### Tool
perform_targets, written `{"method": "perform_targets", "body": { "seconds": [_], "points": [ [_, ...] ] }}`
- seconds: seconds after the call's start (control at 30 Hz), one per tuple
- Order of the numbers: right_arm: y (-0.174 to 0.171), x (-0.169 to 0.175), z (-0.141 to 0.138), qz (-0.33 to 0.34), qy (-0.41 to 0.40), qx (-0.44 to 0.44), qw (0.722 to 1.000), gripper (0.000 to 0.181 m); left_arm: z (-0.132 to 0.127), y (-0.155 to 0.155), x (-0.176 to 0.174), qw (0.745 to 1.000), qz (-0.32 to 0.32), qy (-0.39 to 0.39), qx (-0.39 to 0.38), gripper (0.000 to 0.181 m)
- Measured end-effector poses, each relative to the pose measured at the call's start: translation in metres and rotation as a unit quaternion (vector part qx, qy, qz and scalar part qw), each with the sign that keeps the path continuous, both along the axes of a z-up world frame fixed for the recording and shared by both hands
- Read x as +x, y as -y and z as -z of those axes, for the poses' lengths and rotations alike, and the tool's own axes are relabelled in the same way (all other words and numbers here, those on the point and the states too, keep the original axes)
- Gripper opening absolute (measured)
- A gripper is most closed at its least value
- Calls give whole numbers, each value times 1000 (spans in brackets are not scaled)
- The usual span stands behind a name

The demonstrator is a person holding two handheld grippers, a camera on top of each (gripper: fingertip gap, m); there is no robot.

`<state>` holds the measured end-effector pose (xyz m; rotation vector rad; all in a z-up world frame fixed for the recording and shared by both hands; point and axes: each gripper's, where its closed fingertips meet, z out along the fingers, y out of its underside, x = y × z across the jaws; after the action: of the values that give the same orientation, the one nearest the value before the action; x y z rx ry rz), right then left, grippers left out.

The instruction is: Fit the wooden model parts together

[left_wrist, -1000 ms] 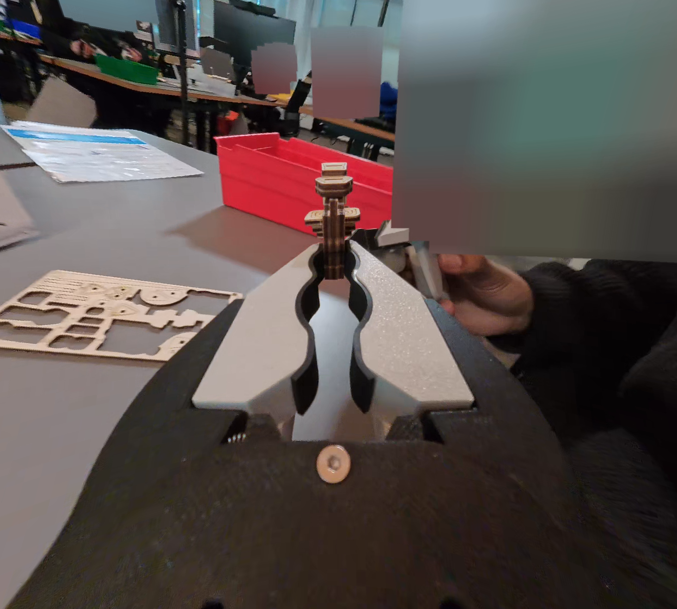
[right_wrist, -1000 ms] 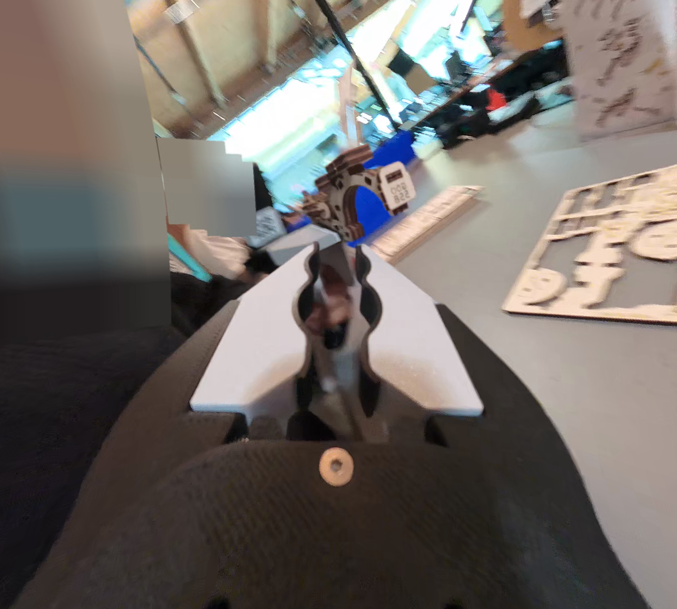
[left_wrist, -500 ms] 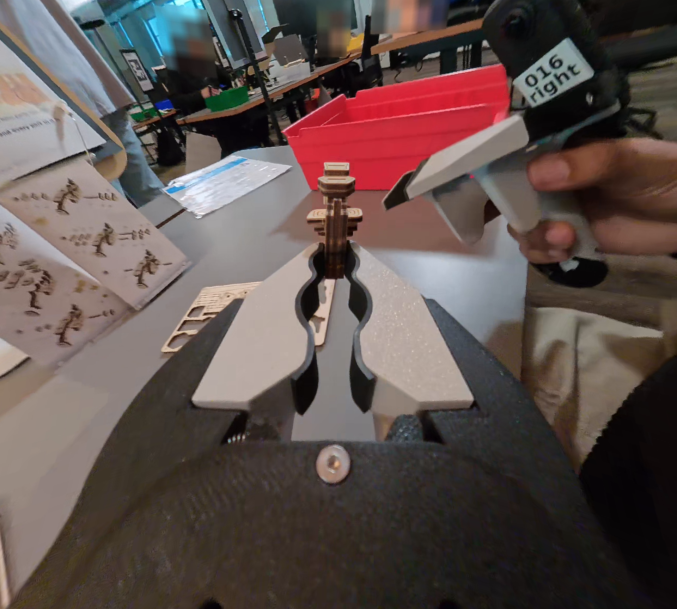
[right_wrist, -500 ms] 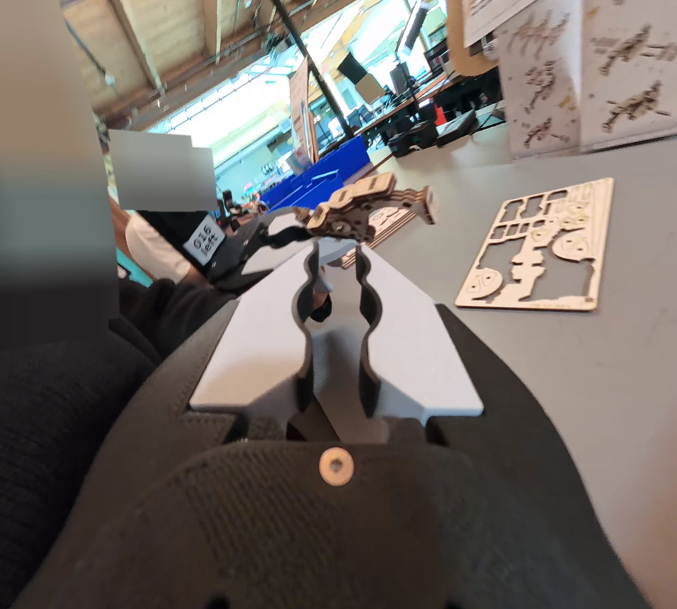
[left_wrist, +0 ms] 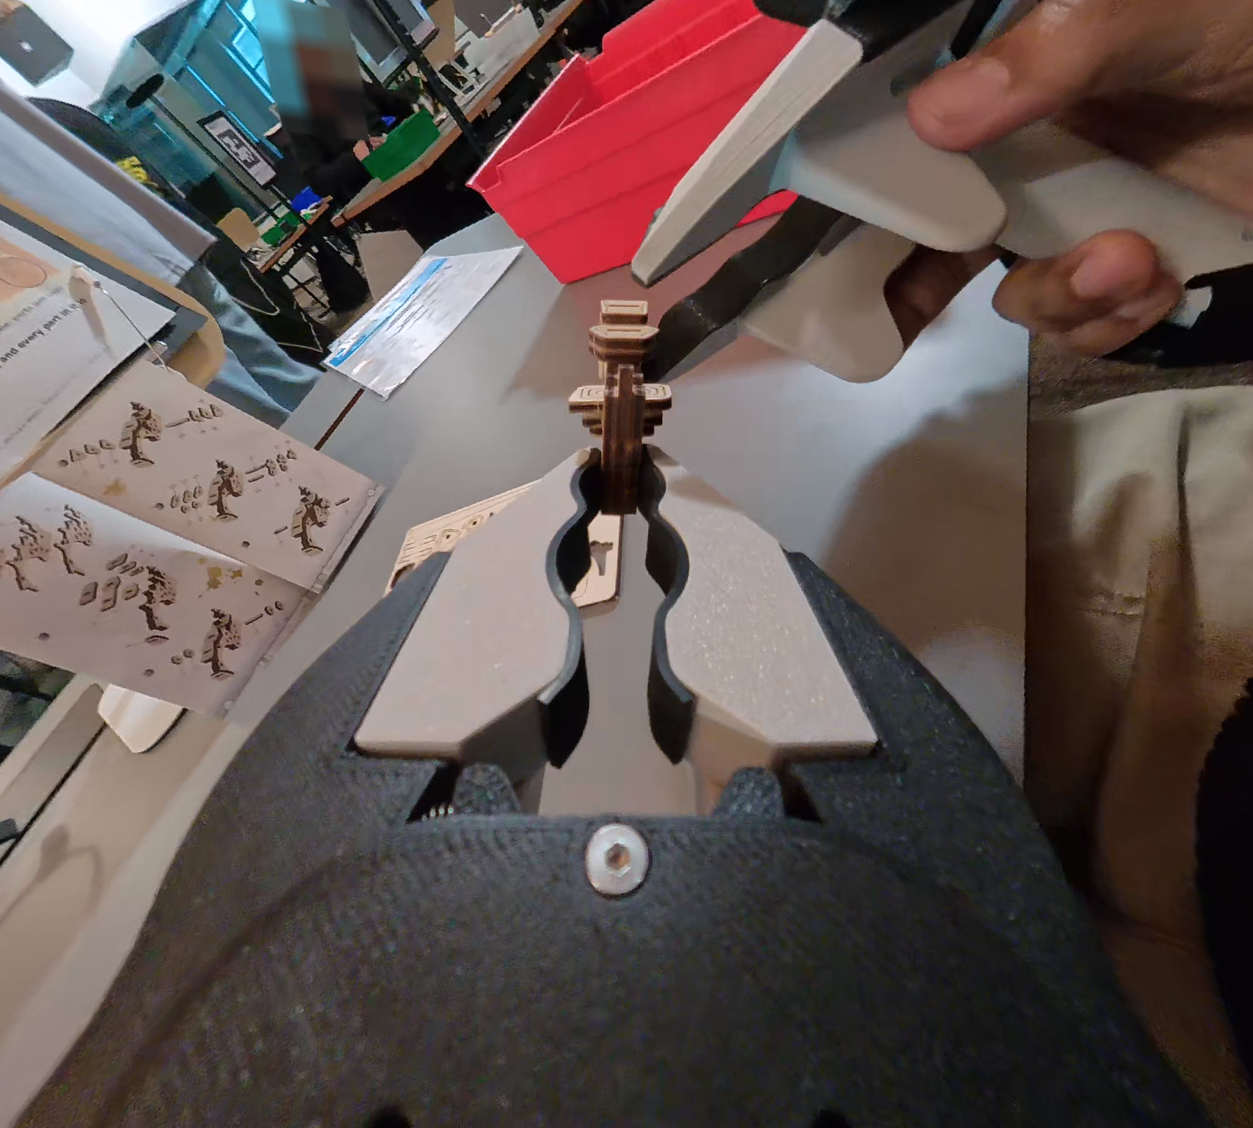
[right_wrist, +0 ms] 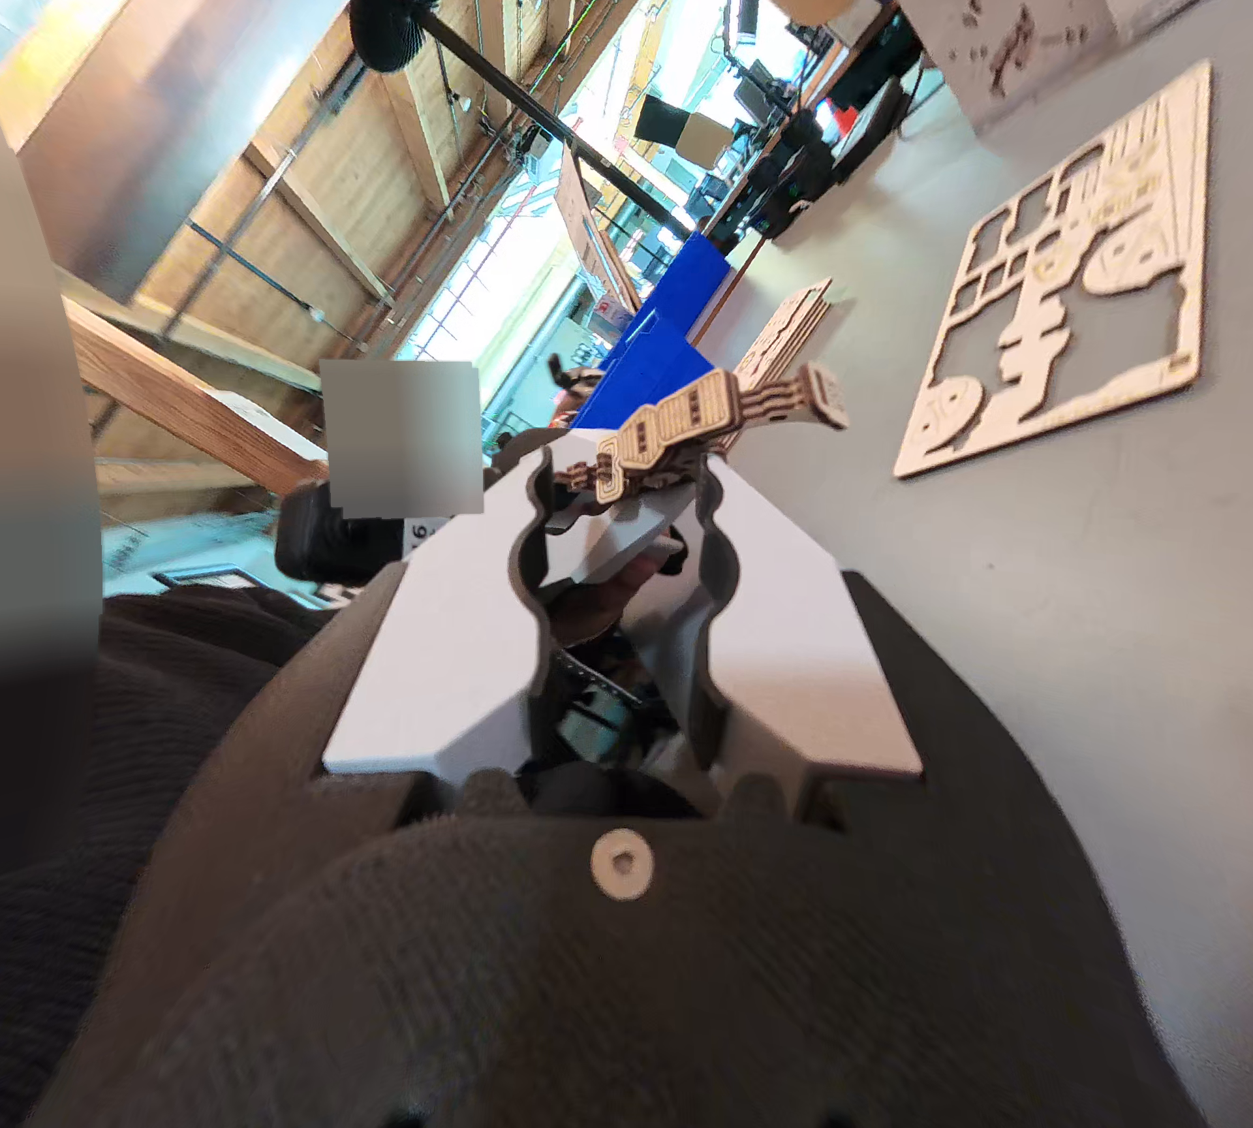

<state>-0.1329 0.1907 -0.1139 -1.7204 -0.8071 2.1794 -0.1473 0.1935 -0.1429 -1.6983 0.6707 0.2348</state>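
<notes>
My left gripper (left_wrist: 620,471) is shut on the lower end of the wooden model (left_wrist: 620,404), a small layered brown assembly that stands upright out of its tips. My right gripper (left_wrist: 654,312), held by a hand (left_wrist: 1085,78), comes in from the upper right with its tips just beside the model's top. In the right wrist view my right gripper (right_wrist: 624,471) is open, and the wooden model (right_wrist: 691,424) lies across the gap at its tips. The left gripper's grey fingers (right_wrist: 610,539) show behind it.
A punched-out wooden parts sheet (right_wrist: 1058,295) lies flat on the grey table (left_wrist: 780,417), partly hidden under my left gripper (left_wrist: 468,526). A red bin (left_wrist: 651,146) stands behind. Instruction sheets (left_wrist: 169,539) stand at the left. More wooden sheets (right_wrist: 786,329) lie farther off.
The right gripper has come closer to the model's top and its jaws have widened. The left gripper has turned with the model still held, so the background has shifted.
</notes>
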Motion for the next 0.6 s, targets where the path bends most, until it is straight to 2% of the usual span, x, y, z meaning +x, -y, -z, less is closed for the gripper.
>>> {"method": "perform_targets", "body": {
  "seconds": [0.17,0.33,0.4,0.5,0.6],
  "points": [
    [-2,-2,9,-19,12,-64,998,40,4,0,3,996,-4,-84,15,7],
    [-8,-2,15,-34,9,-142,989,46,9,0,5,978,-7,-205,35,8],
    [-10,-1,17,-41,9,-169,985,44,8,1,8,973,-4,-227,43,8],
    [-11,0,20,-47,14,-185,981,26,6,2,10,966,-5,-253,56,8],
    [-12,0,22,-47,20,-183,982,25,7,2,11,968,-7,-244,55,8]
  ]
}}
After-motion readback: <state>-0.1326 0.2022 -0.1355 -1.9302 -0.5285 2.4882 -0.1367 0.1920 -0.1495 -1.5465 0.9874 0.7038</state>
